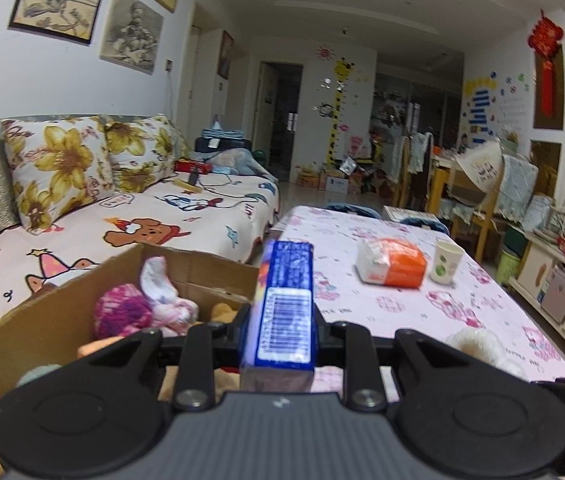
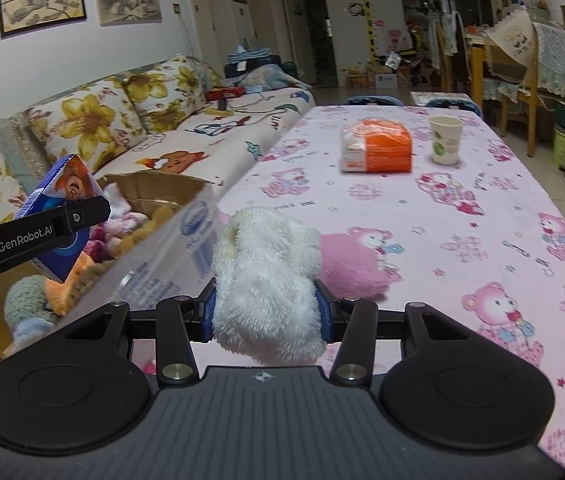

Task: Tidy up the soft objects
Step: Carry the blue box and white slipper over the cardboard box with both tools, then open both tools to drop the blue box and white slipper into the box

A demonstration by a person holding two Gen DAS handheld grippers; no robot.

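Note:
My left gripper [image 1: 282, 320] is shut on a blue tissue pack [image 1: 286, 304] and holds it above the right edge of an open cardboard box [image 1: 62, 300] with several soft toys inside. The pack [image 2: 62, 216] and the box [image 2: 170, 232] also show at the left of the right wrist view. My right gripper [image 2: 268, 312] is shut on a white fluffy soft toy [image 2: 266, 296], just above the pink tablecloth and right of the box. The white toy also shows at the lower right of the left wrist view [image 1: 478, 344].
An orange and white tissue pack [image 2: 378, 146] and a paper cup [image 2: 445, 140] stand farther along the table [image 2: 482, 220]. A sofa [image 1: 142, 216] with floral cushions runs along the left. Chairs [image 2: 514, 64] and cabinets stand at the right.

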